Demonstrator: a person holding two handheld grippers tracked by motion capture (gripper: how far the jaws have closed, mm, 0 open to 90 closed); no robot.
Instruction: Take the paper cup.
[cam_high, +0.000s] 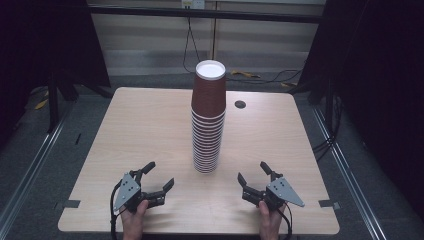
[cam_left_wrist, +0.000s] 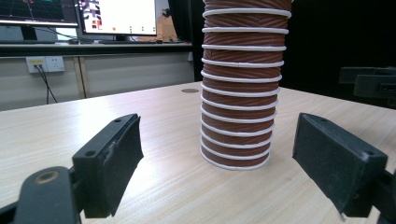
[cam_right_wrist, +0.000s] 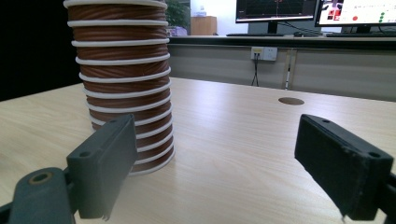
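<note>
Tall upside-down stack of brown paper cups (cam_high: 208, 117) stands upright mid-frame on the tabletop (cam_high: 145, 130); left gripper (cam_high: 159, 176) and right gripper (cam_high: 251, 174) sit lower, both gaping, empty, about equally near.

You have a tall stack of brown paper cups (cam_high: 208, 117) standing upside down and upright at the middle of the table, white rims ringing it, white base on top.
</note>
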